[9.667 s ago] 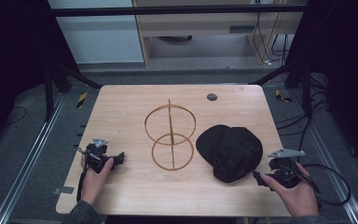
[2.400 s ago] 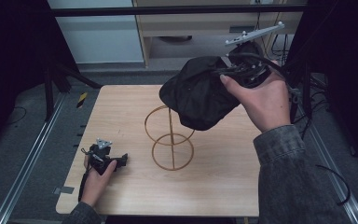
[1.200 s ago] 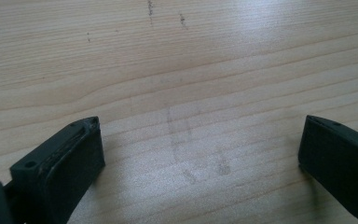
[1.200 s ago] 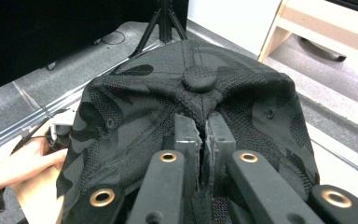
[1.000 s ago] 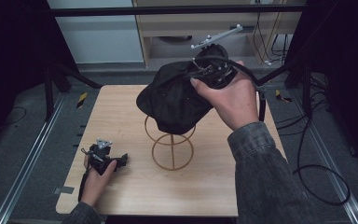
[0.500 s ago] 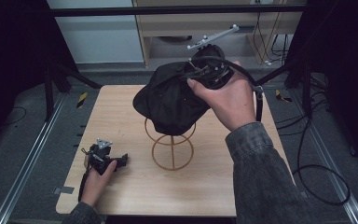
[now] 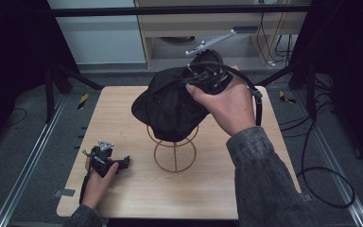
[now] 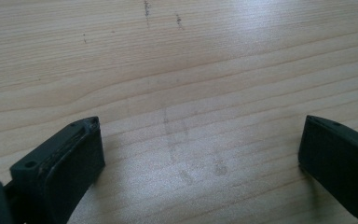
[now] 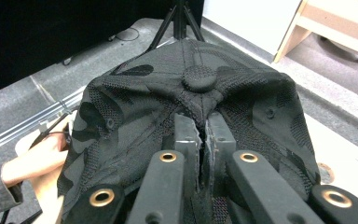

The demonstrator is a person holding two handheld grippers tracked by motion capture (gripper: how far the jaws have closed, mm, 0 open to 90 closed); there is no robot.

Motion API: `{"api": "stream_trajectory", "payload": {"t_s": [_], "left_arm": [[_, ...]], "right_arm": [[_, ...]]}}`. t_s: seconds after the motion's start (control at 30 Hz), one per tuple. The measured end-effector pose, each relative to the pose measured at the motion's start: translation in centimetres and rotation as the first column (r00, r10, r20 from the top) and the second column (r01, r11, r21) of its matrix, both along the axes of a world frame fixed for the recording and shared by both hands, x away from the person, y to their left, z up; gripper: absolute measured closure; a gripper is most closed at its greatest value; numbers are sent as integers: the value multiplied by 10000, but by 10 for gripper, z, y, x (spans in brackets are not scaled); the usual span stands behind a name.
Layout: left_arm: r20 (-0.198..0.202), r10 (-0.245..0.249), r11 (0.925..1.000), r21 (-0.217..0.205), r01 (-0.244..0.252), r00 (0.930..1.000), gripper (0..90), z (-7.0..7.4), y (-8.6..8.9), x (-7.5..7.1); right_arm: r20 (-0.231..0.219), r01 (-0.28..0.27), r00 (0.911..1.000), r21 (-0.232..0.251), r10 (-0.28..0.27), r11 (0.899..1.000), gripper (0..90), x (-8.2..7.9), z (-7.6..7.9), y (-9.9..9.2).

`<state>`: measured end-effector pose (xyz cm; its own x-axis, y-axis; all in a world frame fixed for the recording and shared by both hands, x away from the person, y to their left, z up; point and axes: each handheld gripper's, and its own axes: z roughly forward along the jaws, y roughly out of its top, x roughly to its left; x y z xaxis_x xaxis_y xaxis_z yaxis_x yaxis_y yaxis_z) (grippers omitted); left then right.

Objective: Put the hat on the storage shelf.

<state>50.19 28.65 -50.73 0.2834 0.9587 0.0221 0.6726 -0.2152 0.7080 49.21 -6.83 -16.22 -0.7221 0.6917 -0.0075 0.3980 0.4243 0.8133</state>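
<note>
A black cap (image 7: pixel 170 104) hangs over the top of a wooden wire stand (image 7: pixel 174 152) at the table's middle. My right gripper (image 7: pixel 203 78) is shut on the cap's crown fabric, raised above the stand. In the right gripper view the cap (image 9: pixel 135 112) fills the frame, its top button just beyond my right gripper (image 9: pixel 204 135), whose jaws pinch a fold of cloth. My left gripper (image 7: pixel 105 160) rests on the table at the front left. In the left gripper view it (image 8: pixel 200 154) stands open over bare wood with nothing between its fingers.
The wooden table (image 7: pixel 123 109) has free surface left and right of the stand. A cable (image 7: pixel 307 165) trails from the right gripper off the table's right side. Metal rails (image 7: pixel 28 161) run along both sides, and a shelf unit stands behind.
The right hand has carried the cap slightly left and down over the stand's top. The left hand has not moved.
</note>
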Motion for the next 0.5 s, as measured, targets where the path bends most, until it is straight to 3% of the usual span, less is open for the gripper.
{"api": "stream_trajectory", "payload": {"t_s": [0.5], "left_arm": [[26,31,10000,-56,-31,10000,0,0,-1,0]], "right_arm": [[-294,-87,9995,-139,83,9999,860,4,-15,4]]}}
